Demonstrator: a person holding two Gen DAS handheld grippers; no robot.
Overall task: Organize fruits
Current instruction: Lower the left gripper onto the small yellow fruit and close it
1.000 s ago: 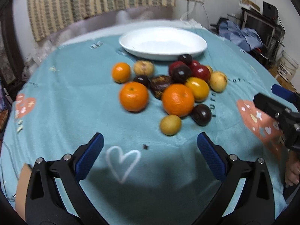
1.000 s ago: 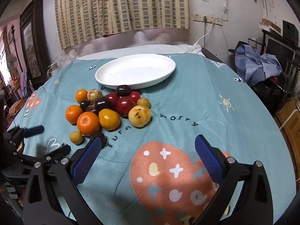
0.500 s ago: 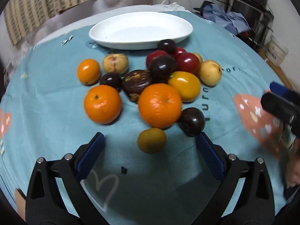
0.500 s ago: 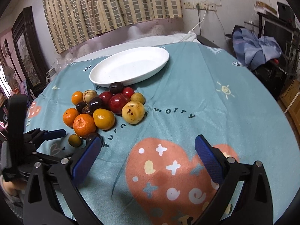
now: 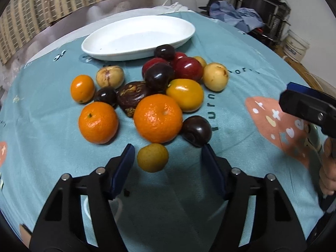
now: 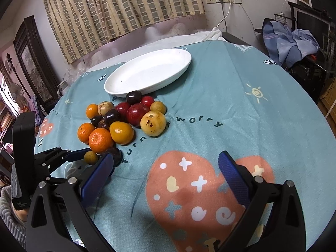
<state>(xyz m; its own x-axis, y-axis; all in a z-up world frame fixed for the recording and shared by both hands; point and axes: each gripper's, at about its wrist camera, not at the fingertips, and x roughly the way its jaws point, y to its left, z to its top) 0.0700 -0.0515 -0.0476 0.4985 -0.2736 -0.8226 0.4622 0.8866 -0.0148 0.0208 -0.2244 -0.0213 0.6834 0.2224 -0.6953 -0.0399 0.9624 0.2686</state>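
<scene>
My left gripper [image 5: 167, 157] has just been closing around the small yellow fruit [image 5: 152, 157] at the pile's six o'clock, pads not yet touching, because it sits loose for the plate [image 5: 138, 38] at twelve, while my right gripper [image 6: 166, 171] waits open and empty.

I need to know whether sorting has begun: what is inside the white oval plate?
No fruit lies in the white oval plate; only a few tiny dark specks show on it. Every fruit, like the small yellow fruit between the left gripper fingers, sits on the tablecloth.
</scene>
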